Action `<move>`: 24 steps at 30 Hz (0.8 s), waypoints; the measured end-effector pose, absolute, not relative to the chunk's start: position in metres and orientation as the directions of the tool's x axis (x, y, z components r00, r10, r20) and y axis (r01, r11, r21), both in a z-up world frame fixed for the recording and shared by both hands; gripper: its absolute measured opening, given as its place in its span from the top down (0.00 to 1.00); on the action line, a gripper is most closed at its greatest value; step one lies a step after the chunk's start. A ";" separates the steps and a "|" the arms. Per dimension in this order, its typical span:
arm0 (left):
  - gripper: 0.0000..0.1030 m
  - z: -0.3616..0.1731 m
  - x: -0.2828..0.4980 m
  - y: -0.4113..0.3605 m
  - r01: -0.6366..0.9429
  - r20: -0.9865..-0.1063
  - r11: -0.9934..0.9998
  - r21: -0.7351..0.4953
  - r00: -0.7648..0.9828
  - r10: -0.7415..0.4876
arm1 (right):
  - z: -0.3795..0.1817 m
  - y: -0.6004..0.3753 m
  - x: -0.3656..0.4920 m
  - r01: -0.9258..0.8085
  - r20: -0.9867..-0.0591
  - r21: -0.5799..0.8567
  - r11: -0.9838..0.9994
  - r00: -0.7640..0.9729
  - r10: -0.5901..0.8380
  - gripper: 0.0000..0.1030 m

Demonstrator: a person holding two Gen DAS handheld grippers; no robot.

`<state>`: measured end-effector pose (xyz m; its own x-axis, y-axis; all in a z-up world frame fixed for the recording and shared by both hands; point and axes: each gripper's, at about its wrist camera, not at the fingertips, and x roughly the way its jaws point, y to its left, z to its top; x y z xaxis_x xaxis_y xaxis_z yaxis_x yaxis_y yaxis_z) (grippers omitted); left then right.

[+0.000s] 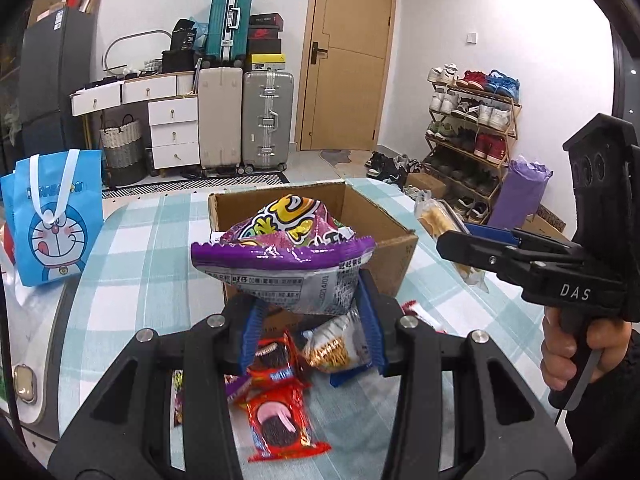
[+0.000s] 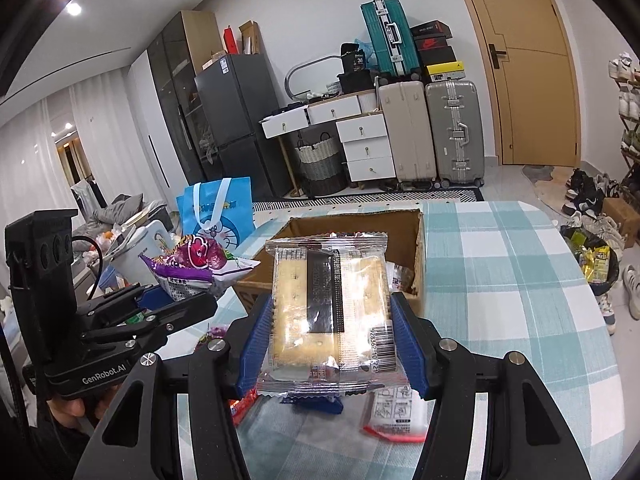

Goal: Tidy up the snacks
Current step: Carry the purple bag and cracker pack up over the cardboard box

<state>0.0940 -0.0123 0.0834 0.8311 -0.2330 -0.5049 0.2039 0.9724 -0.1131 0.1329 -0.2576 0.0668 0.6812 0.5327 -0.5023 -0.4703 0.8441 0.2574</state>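
My left gripper (image 1: pixel 312 300) is shut on a purple candy bag (image 1: pixel 284 248), held in the air in front of an open cardboard box (image 1: pixel 396 256). The right wrist view shows that bag (image 2: pixel 196 260) at the left. My right gripper (image 2: pixel 330 308) is shut on a clear pack of crackers (image 2: pixel 328 280), its blue pads (image 2: pixel 256 340) pressing both sides, just short of the box (image 2: pixel 418 240). In the left wrist view, that pack (image 1: pixel 436 216) hangs to the box's right. Loose below lie red cookie packs (image 1: pixel 280 420), a noodle snack (image 1: pixel 340 344) and a white pack with red edges (image 2: pixel 394 412).
The table wears a teal checked cloth (image 1: pixel 152 240). A blue cartoon tote bag (image 1: pixel 52 220) stands at its left edge. Off the table's right side are a dark bin with wrappers (image 2: pixel 592 260) and a shoe rack (image 1: pixel 472 128). Suitcases (image 1: pixel 264 116) line the far wall.
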 end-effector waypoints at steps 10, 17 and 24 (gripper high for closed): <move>0.61 0.085 0.127 -0.010 0.170 -0.506 0.979 -0.111 0.838 -0.203 | 0.069 -0.246 0.157 -0.459 -0.511 0.275 0.845 0.674 0.533 0.43; 0.61 0.081 0.152 -0.006 0.155 -0.516 0.982 -0.104 0.836 -0.186 | 0.071 -0.239 0.170 -0.463 -0.528 0.268 0.845 0.663 0.531 0.43; 0.61 0.074 0.170 -0.006 0.143 -0.529 0.985 -0.098 0.830 -0.173 | 0.066 -0.235 0.187 -0.450 -0.545 0.283 0.847 0.651 0.528 0.43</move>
